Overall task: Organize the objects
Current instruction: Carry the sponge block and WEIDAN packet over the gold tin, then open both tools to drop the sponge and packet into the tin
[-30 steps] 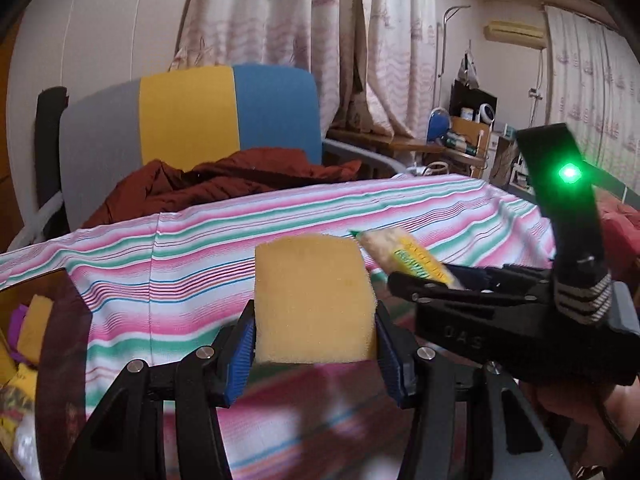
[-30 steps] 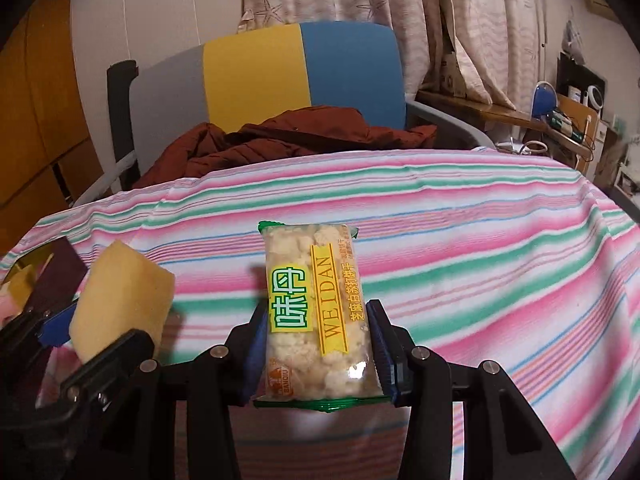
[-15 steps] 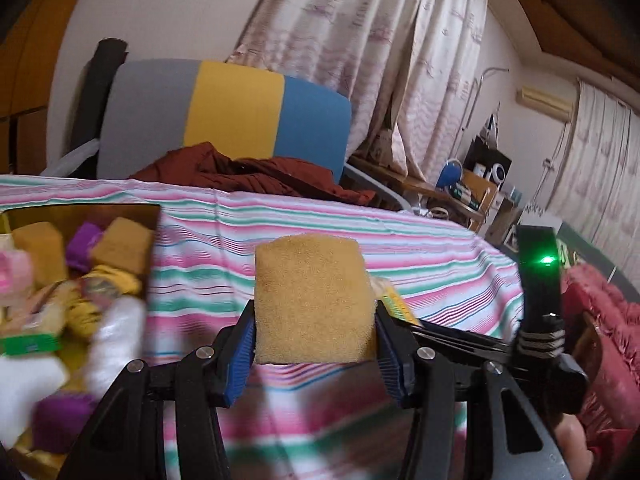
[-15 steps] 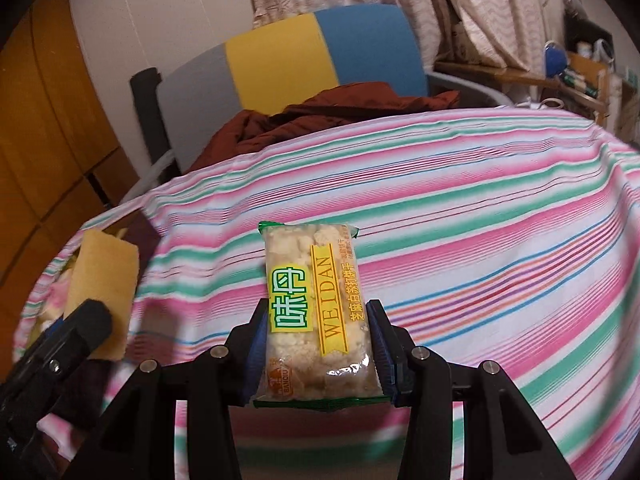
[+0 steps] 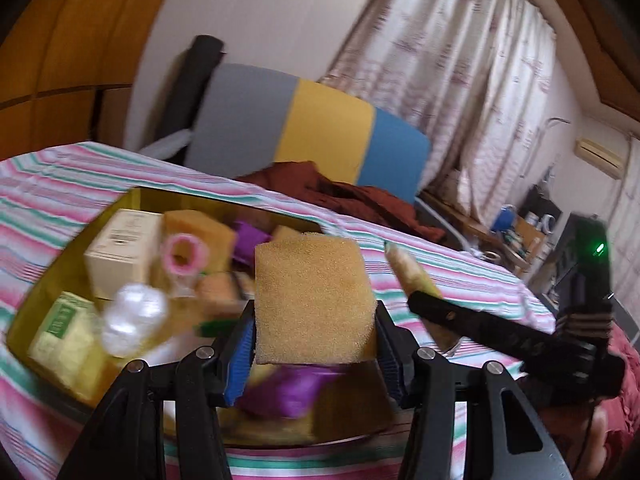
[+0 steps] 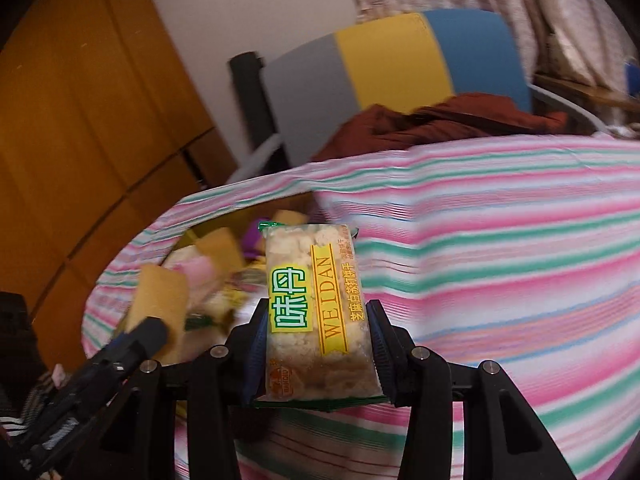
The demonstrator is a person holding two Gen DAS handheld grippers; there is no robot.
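Note:
A yellow sponge block (image 5: 314, 298) stands upright between the blue pads of my left gripper (image 5: 314, 344), which is shut on it and hangs over a gold tray (image 5: 132, 202) full of items. My right gripper (image 6: 318, 348) is shut on a clear snack packet (image 6: 316, 312) with a green and yellow label. In the right wrist view the left gripper (image 6: 160, 320) with its sponge (image 6: 158, 304) shows at the lower left, and the tray (image 6: 188, 236) lies ahead to the left. The right gripper (image 5: 424, 308) with the packet (image 5: 408, 270) shows to the right in the left wrist view.
The tray holds a cream box (image 5: 120, 248), a pink roll (image 5: 186, 254), a green-labelled pack (image 5: 60, 336), purple pieces (image 5: 286, 394) and more sponges. A striped cloth (image 6: 500, 264) covers the table. A chair (image 5: 316, 132) with a dark red garment (image 6: 448, 120) stands behind.
Both grippers have swung left over the striped table, each still gripping its item. The tray, at the left edge a second ago, now lies under and ahead of the left gripper.

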